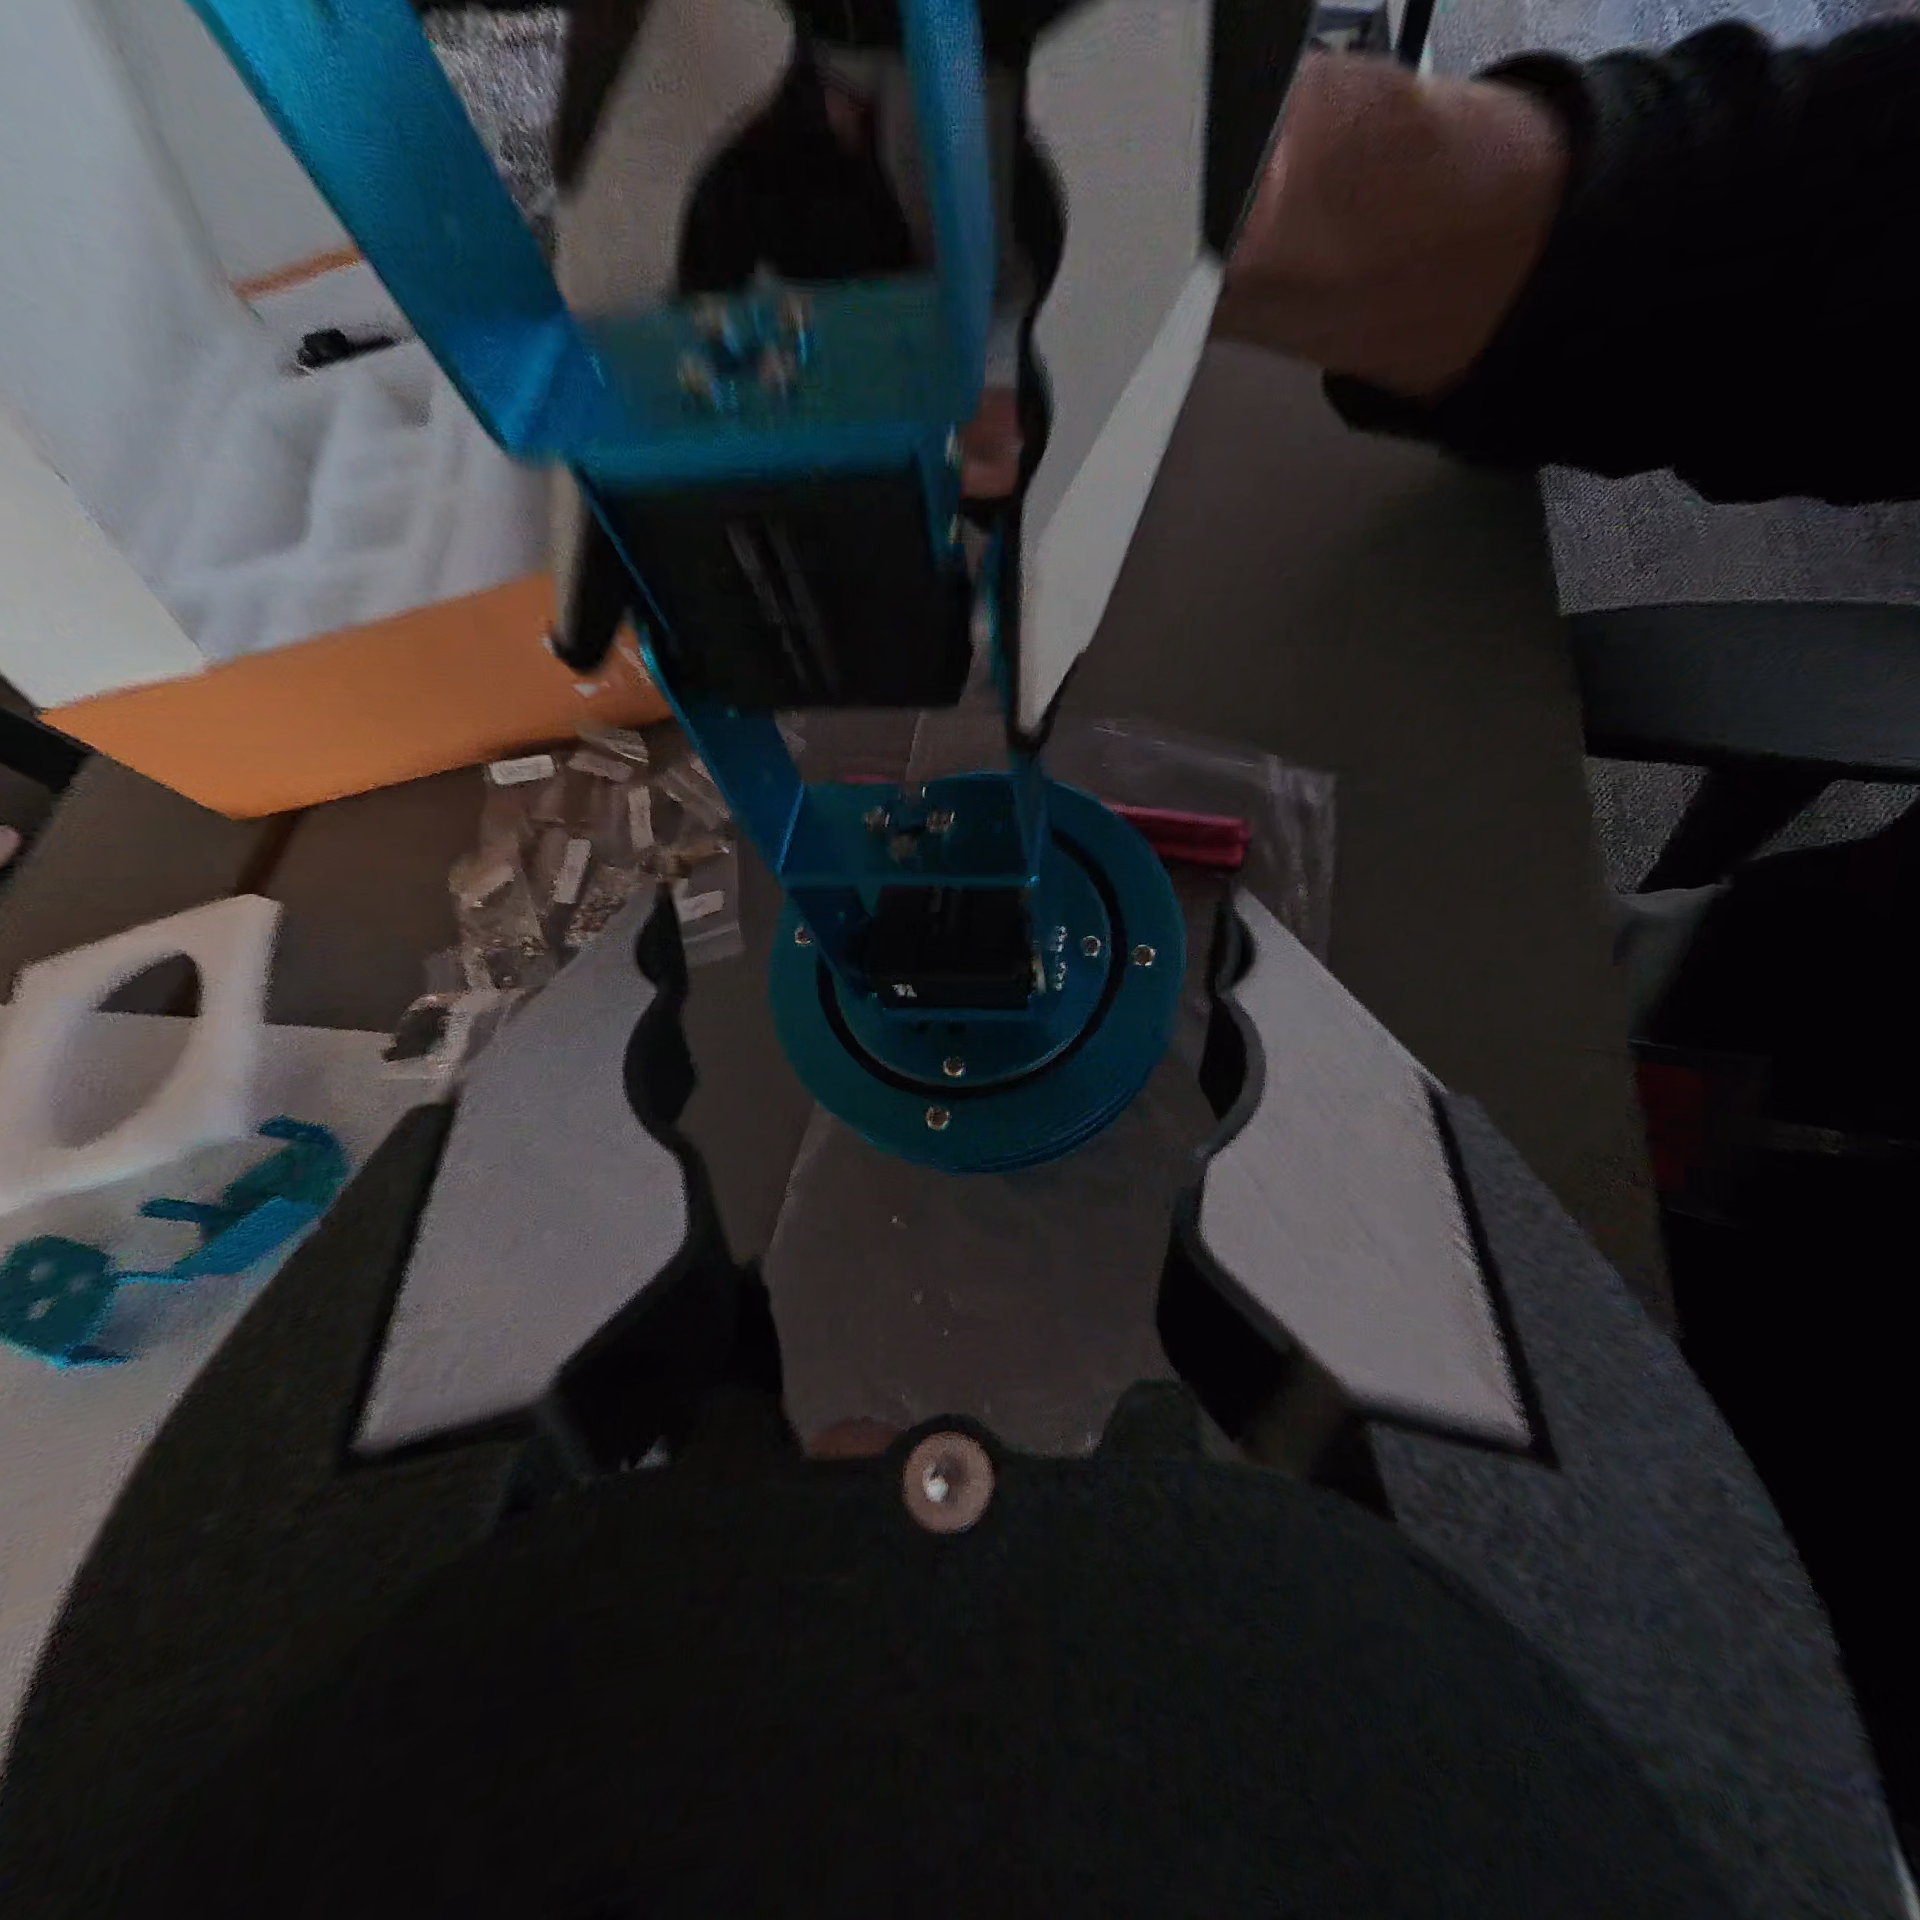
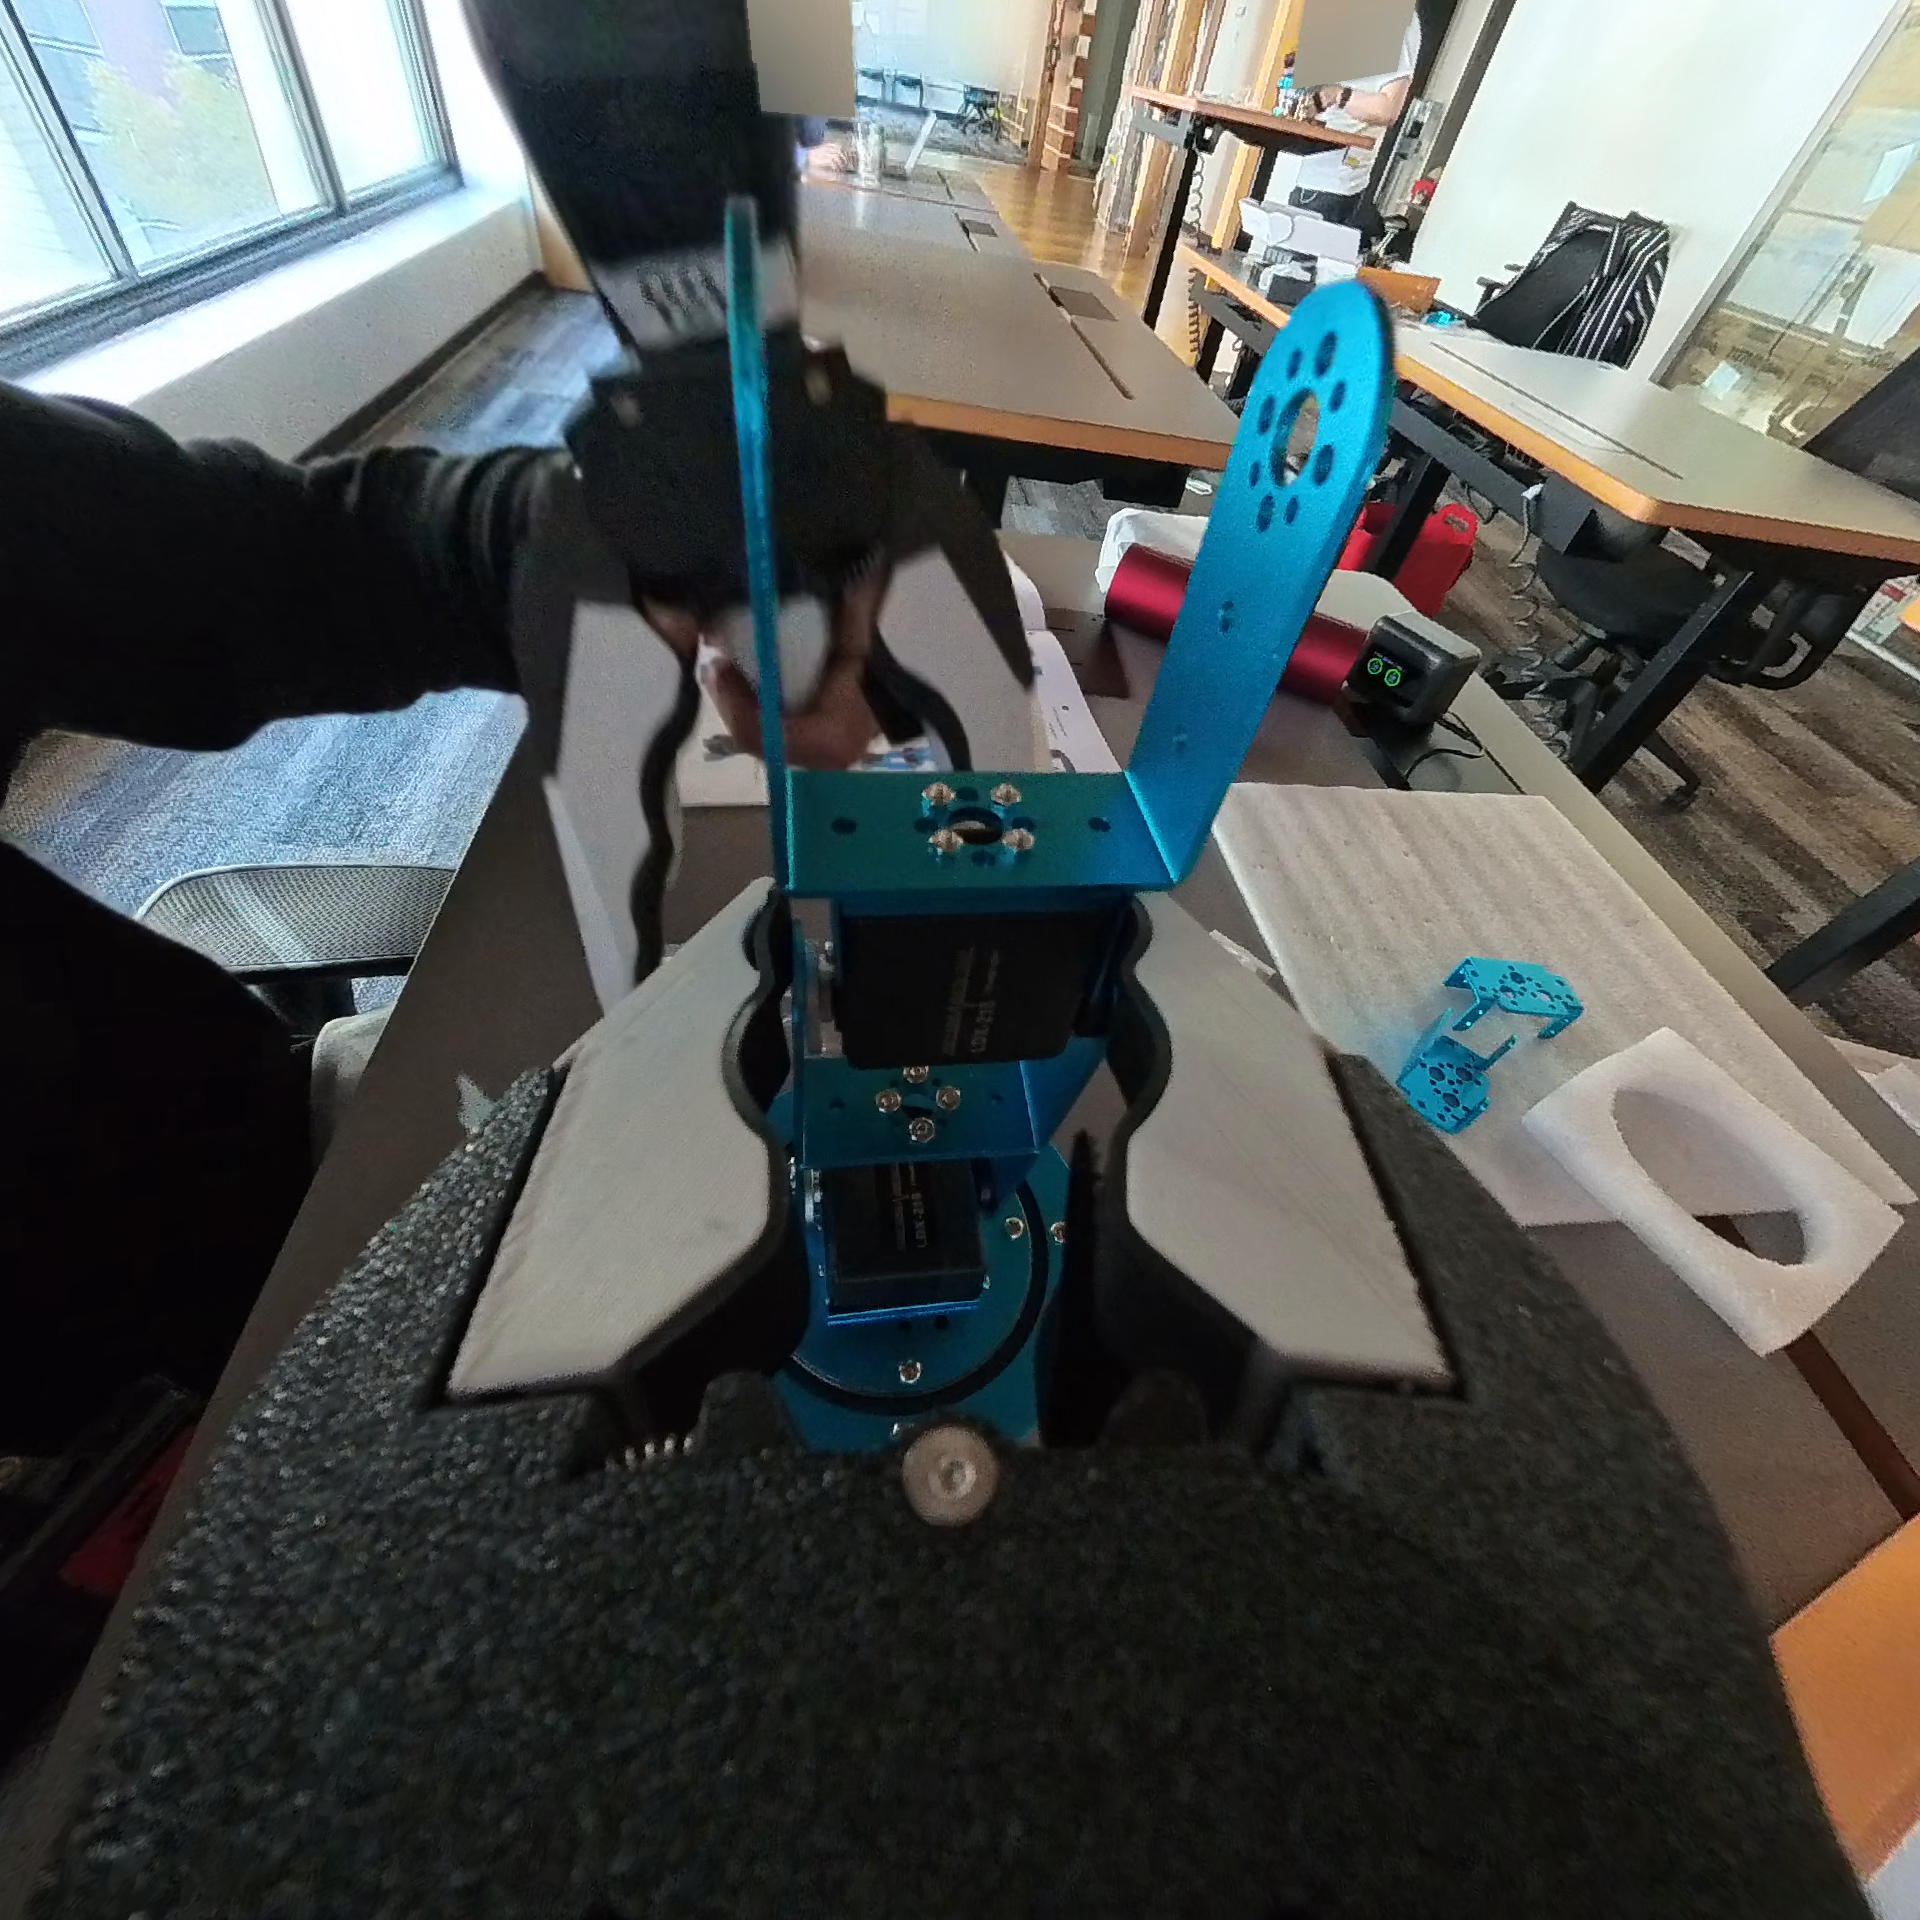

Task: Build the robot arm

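Between right claw fingers — blue servo assembly

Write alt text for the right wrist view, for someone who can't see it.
The right gripper closes its two fingers around the upper black servo of an upright blue metal arm assembly standing on a dark table. The left gripper hangs behind it at the left, and small blue brackets lie on white foam at the right.
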Tool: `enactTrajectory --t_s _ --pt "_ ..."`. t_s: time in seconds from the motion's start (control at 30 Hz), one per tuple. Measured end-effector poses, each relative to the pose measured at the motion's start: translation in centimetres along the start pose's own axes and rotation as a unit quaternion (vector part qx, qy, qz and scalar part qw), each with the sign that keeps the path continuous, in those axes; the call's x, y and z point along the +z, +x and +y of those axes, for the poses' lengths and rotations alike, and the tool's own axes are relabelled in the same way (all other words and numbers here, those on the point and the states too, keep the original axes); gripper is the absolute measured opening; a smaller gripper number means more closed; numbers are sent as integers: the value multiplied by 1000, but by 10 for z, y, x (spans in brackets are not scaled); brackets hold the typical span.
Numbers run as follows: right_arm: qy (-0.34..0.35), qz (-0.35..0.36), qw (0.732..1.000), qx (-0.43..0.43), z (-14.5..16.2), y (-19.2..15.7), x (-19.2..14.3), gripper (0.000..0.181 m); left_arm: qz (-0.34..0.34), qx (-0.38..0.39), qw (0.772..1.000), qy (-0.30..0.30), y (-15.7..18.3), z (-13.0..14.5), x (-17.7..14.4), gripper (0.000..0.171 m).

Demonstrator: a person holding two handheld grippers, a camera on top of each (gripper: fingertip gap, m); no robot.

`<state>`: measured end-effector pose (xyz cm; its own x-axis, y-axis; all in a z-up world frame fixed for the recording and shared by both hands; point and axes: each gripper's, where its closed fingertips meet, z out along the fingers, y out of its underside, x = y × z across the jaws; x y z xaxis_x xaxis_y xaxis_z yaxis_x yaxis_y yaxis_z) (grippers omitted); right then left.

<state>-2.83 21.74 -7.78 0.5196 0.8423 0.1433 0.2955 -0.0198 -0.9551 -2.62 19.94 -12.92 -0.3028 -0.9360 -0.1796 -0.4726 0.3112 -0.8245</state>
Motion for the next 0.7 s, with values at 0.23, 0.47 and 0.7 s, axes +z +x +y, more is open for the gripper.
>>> enactTrajectory --t_s 0.23,0.47,0.7 --pt "-3 6 1000 -3 1 1 -2 60 53 -12 999 -6 -3 35 51 66" --pt "10 -4 1000 -2 2 1 -5 59 70 -34 997 27 0 39 54 65" --pt "23 -1 1000 3 2 1 -8 60 72 -33 997 27 1 40 54 65"
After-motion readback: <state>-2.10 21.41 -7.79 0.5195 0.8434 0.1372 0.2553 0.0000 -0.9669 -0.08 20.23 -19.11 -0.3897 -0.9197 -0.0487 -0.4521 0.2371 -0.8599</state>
